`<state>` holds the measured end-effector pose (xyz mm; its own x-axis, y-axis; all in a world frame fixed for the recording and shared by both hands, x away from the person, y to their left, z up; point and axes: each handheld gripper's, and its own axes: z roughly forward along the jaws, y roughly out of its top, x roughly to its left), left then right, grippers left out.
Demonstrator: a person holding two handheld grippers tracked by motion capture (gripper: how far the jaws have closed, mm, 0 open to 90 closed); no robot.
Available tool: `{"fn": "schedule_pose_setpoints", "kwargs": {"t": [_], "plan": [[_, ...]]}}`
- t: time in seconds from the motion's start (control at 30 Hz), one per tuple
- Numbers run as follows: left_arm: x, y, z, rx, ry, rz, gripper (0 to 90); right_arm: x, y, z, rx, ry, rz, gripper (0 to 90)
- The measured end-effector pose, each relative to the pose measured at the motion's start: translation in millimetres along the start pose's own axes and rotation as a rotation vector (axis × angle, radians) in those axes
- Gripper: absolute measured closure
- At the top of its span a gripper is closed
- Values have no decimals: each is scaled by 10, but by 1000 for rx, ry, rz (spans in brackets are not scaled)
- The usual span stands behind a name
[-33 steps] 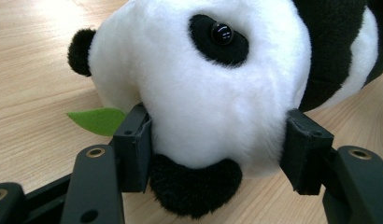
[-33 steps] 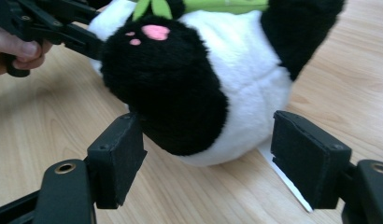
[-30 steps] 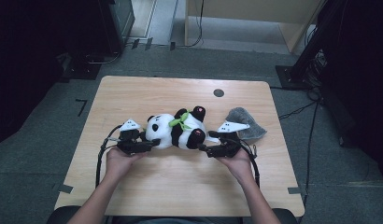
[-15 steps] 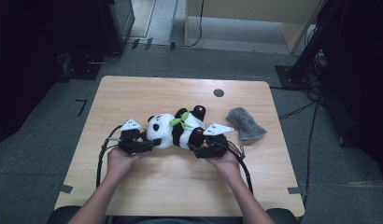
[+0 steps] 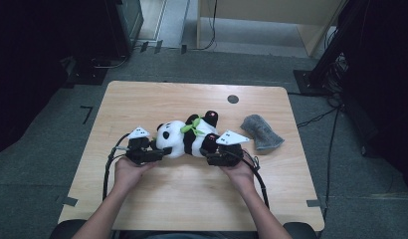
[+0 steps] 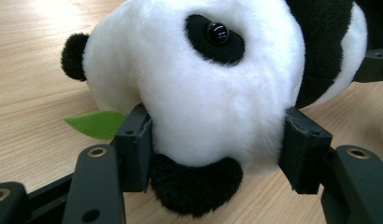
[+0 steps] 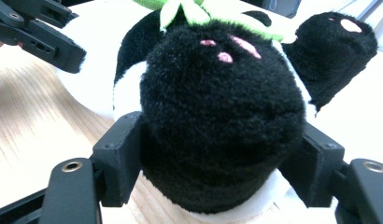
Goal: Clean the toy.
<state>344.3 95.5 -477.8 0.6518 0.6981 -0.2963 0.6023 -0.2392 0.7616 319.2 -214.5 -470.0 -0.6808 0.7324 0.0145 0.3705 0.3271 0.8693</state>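
Observation:
A black-and-white plush panda [image 5: 188, 138] with a green leaf collar lies on its back on the wooden table [image 5: 192, 199], head to the left. My left gripper [image 5: 159, 152] is shut on the head; its pads [image 6: 136, 140] dent the white fur on both sides of the muzzle [image 6: 217, 135]. My right gripper [image 5: 210, 153] has just been closing on a black hind paw [image 7: 222, 116]. That paw sits between its jaws and the pads [image 7: 122, 154] press into the fur. The left gripper's fingers [image 7: 40, 37] show beyond the panda's body in the right gripper view.
A crumpled grey cloth [image 5: 261, 132] lies on the table to the right of the panda. A round black hole [image 5: 233, 99] sits near the table's far edge. Both forearms come in from the near edge, and cables trail from each gripper.
My right gripper has moved left, away from the grey cloth, and has closed on the panda's hind paw. The left gripper has stayed on the head.

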Motion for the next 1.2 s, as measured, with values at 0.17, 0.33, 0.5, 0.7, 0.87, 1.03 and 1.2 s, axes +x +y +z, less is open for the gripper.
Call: {"fn": "schedule_pose_setpoints", "kwargs": {"t": [0.17, 0.33, 0.5, 0.7, 0.87, 1.03, 1.2], "plan": [[-4, -3, 6, 2, 4, 6, 383, -10, -15, 29, -26, 15, 7, 281], [-13, -3, 12, 0, 10, 11, 381, -23, -11, 32, -18, 13, 27, 437], [25, 34, -6, -28, 13, -2, 291, 33, 129, -12, 38, -16, 36, 570], [58, 137, -101, -87, -65, -7, 222, -38, 333, -150, 21, 8, 128, 610], [59, 186, -175, -81, -102, 58, 120, -92, 445, -301, 0, -14, 148, 614], [105, 198, -238, -87, -128, 101, 96, -185, 492, -437, -8, -23, 177, 615], [62, 187, -285, -110, -158, 194, 96, -239, 558, -576, -25, -2, 210, 615]]}}
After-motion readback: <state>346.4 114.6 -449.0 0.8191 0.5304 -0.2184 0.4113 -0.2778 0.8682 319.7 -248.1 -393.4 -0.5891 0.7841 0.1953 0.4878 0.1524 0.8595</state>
